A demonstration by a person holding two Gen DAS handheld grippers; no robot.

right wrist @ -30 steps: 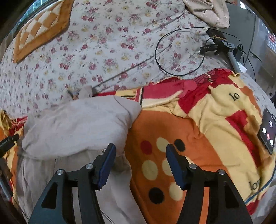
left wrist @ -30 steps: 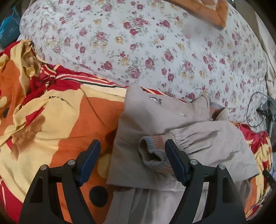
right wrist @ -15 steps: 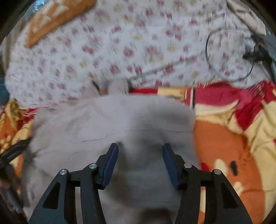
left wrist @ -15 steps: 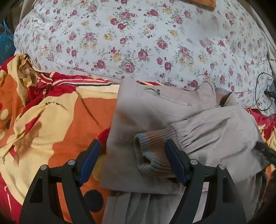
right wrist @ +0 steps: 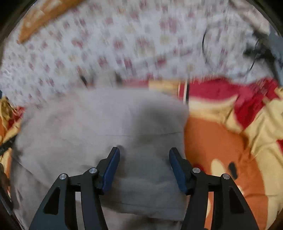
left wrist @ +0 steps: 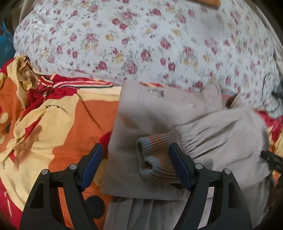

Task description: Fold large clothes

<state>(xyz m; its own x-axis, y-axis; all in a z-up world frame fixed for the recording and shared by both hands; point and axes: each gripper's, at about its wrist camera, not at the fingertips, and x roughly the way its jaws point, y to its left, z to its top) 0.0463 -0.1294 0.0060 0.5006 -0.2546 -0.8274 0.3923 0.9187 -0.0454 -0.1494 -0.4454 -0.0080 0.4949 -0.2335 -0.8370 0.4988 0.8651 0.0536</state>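
A beige jacket [left wrist: 150, 115] lies partly folded on the bed, its zip pocket [left wrist: 169, 99] facing up. One sleeve is folded across it, ending in a ribbed grey and orange cuff [left wrist: 155, 155]. My left gripper [left wrist: 136, 146] hangs open over the jacket's left edge. The cuff lies between the jaws beside the right pad [left wrist: 178, 164], not squeezed. My right gripper [right wrist: 145, 150] hovers over the jacket's right part [right wrist: 88, 127]. Its jaws are opening, with flat beige cloth below them and nothing pinched. The right wrist view is blurred.
An orange, red and yellow cartoon blanket [left wrist: 61, 123] lies under the jacket and spreads to both sides [right wrist: 221, 141]. Behind it is a floral quilt [left wrist: 141, 44]. A black cable [right wrist: 230, 53] loops at the far right, and an orange checked cushion [right wrist: 44, 14] sits far left.
My right gripper moved left and down, from above the blanket's spots to above the jacket; its jaws narrowed, then widened a little. The left gripper stayed over the cuff, rolling slightly.
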